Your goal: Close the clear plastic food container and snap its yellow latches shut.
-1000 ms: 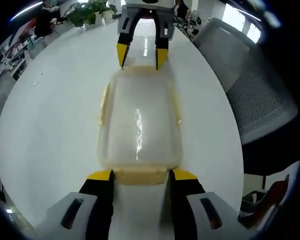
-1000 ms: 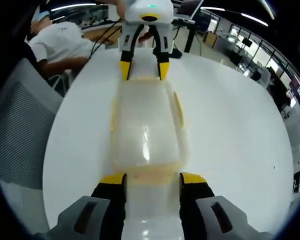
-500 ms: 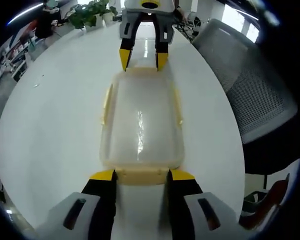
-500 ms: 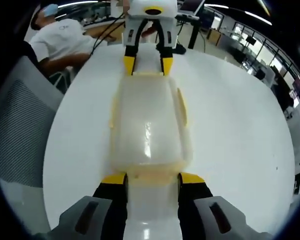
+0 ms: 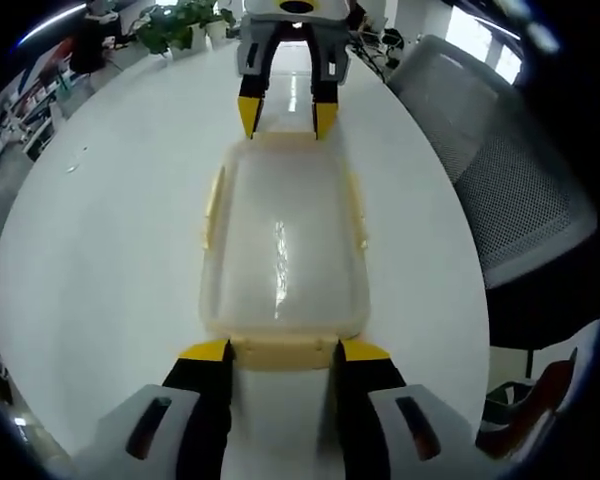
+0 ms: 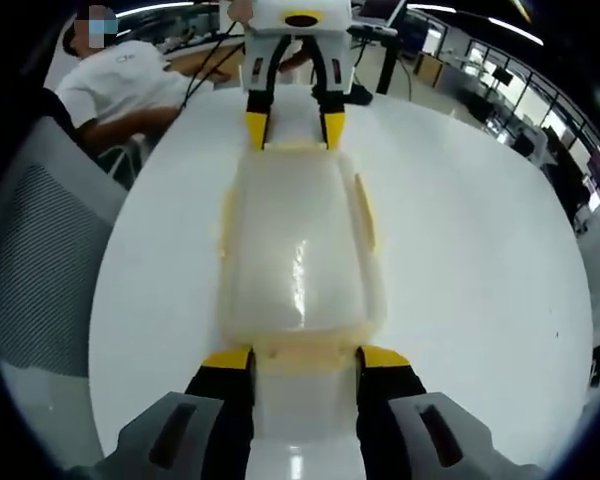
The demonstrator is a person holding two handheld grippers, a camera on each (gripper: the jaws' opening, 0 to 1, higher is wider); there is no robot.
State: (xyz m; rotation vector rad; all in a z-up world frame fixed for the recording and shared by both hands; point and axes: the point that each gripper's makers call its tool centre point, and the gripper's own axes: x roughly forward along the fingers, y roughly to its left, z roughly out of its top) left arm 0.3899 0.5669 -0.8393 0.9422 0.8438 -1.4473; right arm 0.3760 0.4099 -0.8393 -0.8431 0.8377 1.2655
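Note:
A clear plastic container (image 5: 280, 240) with its lid on lies lengthwise on the white table (image 5: 100, 220), a gripper at each short end. My left gripper (image 5: 285, 352) is open, its yellow-tipped jaws either side of the near end latch (image 5: 283, 350). At the far end my right gripper (image 5: 285, 118) is open too, tips at the container's edge. From the right gripper view the container (image 6: 300, 250) runs from my right gripper (image 6: 305, 360), which straddles an end latch (image 6: 305, 355), to the left gripper (image 6: 294, 130). Yellow side latches (image 5: 212, 205) (image 6: 364, 210) stick outward.
A grey mesh chair (image 5: 520, 190) (image 6: 40, 270) stands close to the table's edge. A person in a white shirt (image 6: 130, 85) sits beyond the table (image 6: 480, 250). A potted plant (image 5: 175, 25) stands at the far end, with office desks behind.
Each gripper has closed in slightly on its end of the container, so the far gripper's tips now sit at the lid's edge. The container has not moved.

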